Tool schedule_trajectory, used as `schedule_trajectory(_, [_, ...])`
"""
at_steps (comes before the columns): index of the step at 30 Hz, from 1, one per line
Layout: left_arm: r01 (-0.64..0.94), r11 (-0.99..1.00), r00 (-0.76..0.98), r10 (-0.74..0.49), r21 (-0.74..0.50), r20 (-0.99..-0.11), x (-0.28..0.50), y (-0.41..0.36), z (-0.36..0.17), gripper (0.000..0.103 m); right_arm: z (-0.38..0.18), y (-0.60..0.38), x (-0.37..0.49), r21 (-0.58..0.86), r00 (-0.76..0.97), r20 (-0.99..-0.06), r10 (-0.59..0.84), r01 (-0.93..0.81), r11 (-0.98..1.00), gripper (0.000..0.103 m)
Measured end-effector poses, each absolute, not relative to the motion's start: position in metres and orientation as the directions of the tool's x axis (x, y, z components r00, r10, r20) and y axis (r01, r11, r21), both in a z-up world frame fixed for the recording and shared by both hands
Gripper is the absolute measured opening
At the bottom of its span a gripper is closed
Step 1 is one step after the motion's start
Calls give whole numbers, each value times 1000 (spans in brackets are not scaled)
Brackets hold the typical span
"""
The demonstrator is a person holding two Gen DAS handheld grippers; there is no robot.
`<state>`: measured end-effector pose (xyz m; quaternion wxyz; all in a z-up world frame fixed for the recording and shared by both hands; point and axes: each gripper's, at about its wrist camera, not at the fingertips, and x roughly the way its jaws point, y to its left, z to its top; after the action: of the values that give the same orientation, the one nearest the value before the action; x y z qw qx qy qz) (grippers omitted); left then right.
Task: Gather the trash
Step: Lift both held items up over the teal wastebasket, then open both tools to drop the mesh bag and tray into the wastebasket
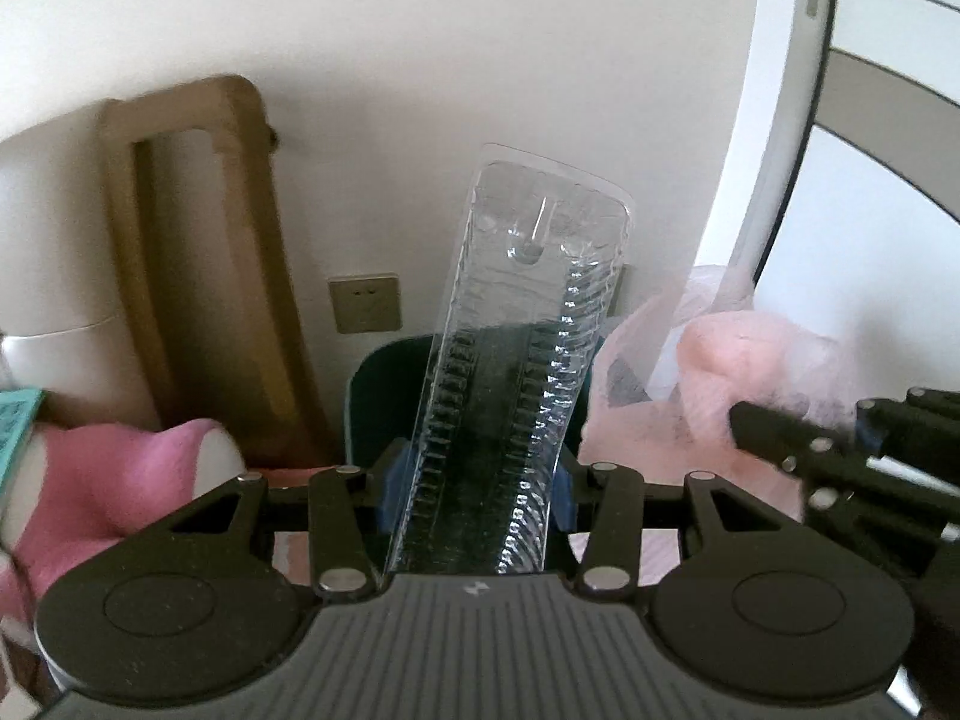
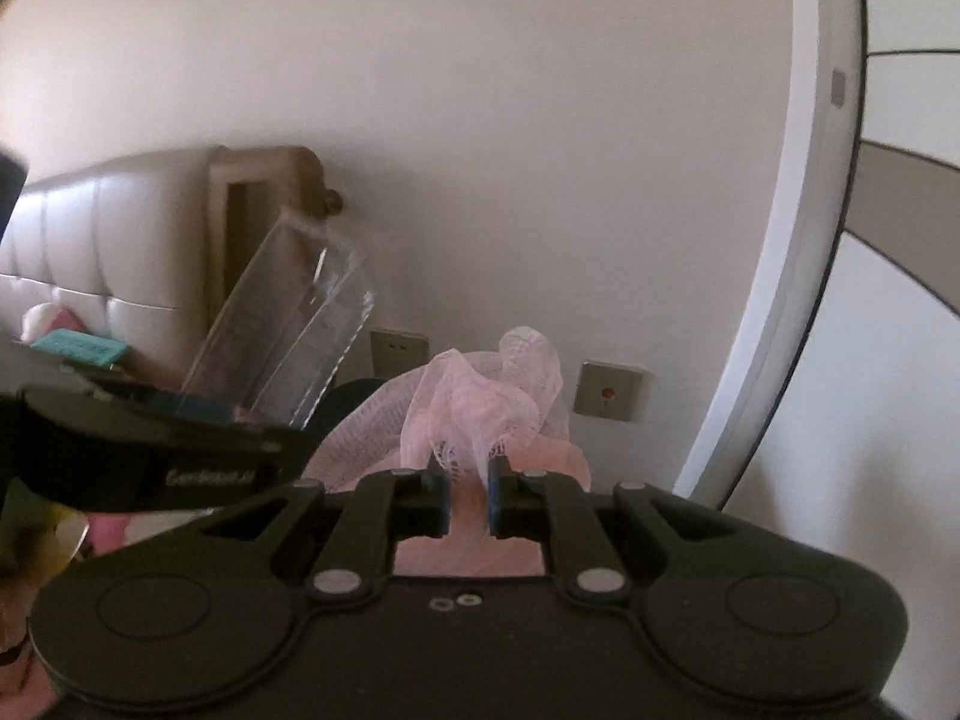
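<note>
No legible text on anything

Left gripper (image 1: 474, 489): jaws part-closed, blue pads clamped on a clear plastic tray (image 1: 528, 354) that juts toward 12 o'clock. Right gripper (image 2: 468, 495) at its 3 o'clock, jaws nearly closed, pinching pink mesh netting (image 2: 480, 408).

We see soft, even daylight on the pale wall (image 2: 480, 120), heavy fisheye bending at the edges, motion blur throughout, and small glints on the clear plastic tray (image 1: 516, 372).
</note>
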<state>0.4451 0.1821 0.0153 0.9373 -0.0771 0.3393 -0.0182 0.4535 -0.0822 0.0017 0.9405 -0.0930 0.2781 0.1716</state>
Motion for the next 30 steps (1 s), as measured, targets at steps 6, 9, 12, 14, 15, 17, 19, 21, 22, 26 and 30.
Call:
schedule_trajectory(6, [-9,987,727,-102,-159,-678,486,179,-10,46,-26,-60,492,-106,775,-590,228,-354,929,11])
schedule_trajectory(9, [-5,987,694,-110,-158,-712,502,181,-28,46,-42,-53,506,-123,757,-618,210,-357,926,11])
schedule_trajectory(12, [-10,988,658,-107,-151,-745,512,184,-44,46,-54,-49,515,-102,733,-645,215,-362,927,11])
schedule_trajectory(14, [-7,989,637,-109,-147,-763,519,185,-52,46,-62,-47,518,-92,713,-666,220,-371,924,12])
schedule_trajectory(15, [-4,990,629,-109,-143,-770,521,184,-55,46,-66,-46,520,-96,707,-674,215,-373,923,13])
schedule_trajectory(17, [5,991,614,-109,-135,-782,525,184,-61,46,-72,-42,523,-102,694,-689,211,-380,919,15])
schedule_trajectory(19, [10,993,601,-100,-118,-793,530,182,-67,47,-78,-43,526,-87,671,-711,212,-384,919,20])
schedule_trajectory(21, [18,993,590,-106,-118,-800,532,181,-73,48,-80,-43,531,-80,653,-728,209,-383,920,22])
schedule_trajectory(22, [21,993,589,-109,-119,-801,533,180,-75,48,-82,-43,531,-90,652,-731,200,-383,919,22])
schedule_trajectory(26, [35,993,592,-110,-111,-798,535,177,-79,54,-82,-42,533,-88,648,-732,210,-396,914,32])
schedule_trajectory(30, [49,992,609,-120,-114,-784,530,177,-75,62,-83,-44,525,-104,663,-719,207,-398,911,42])
